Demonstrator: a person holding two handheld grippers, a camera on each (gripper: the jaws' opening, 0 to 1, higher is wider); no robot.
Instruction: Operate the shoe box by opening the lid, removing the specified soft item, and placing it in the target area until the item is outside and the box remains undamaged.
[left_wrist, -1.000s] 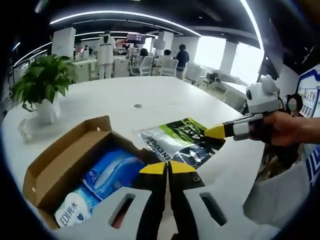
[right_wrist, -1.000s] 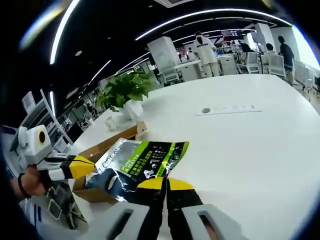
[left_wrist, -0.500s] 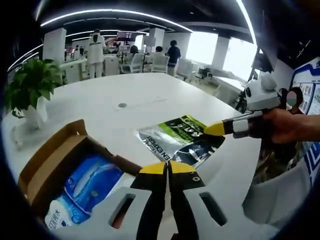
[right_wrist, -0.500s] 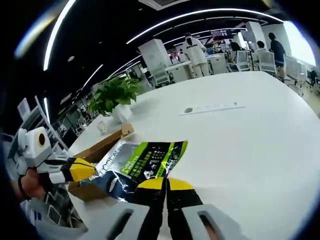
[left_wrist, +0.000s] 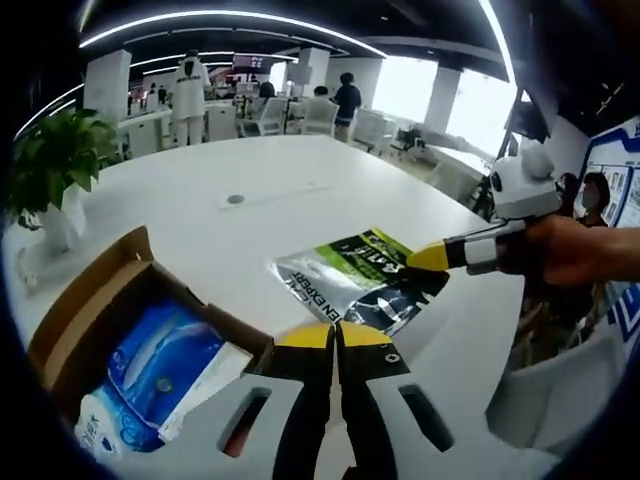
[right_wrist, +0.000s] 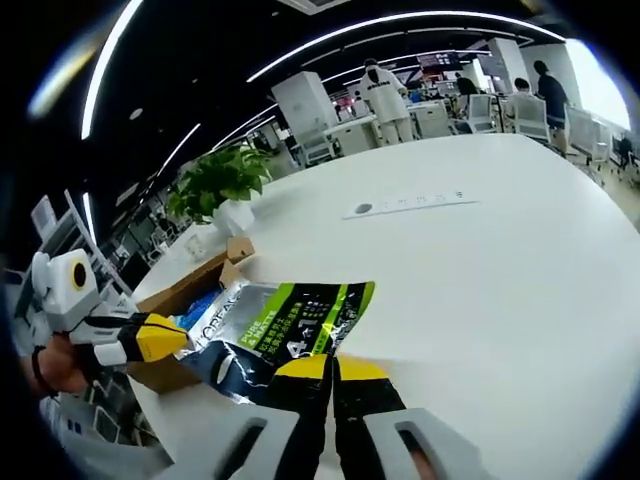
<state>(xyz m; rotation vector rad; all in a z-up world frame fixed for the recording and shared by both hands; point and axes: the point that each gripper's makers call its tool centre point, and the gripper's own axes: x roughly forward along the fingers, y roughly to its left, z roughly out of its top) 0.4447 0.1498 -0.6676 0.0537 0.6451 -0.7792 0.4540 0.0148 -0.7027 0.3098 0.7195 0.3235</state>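
Note:
The open cardboard shoe box (left_wrist: 95, 290) sits low on the left in the left gripper view, with blue soft packs (left_wrist: 160, 360) inside. A silver, green and black foil pouch (left_wrist: 345, 280) hangs flat over the white table, to the right of the box. My left gripper (left_wrist: 335, 335) is shut, its yellow tips meeting the pouch's near edge. My right gripper (left_wrist: 430, 260) comes in from the right and is shut on the opposite edge. In the right gripper view the pouch (right_wrist: 290, 325) stretches from my right gripper (right_wrist: 330, 368) to the left gripper (right_wrist: 185, 340), partly covering the box (right_wrist: 185, 290).
A potted plant (left_wrist: 50, 165) stands on the big white table (left_wrist: 250, 180) beyond the box; it also appears in the right gripper view (right_wrist: 215, 180). Bare tabletop (right_wrist: 480, 270) spreads to the right of the pouch. Desks, chairs and people stand far behind.
The pouch, held between both grippers, has moved away from the box: its corner overlapped the box before and a gap now separates them. Both cameras shifted with it.

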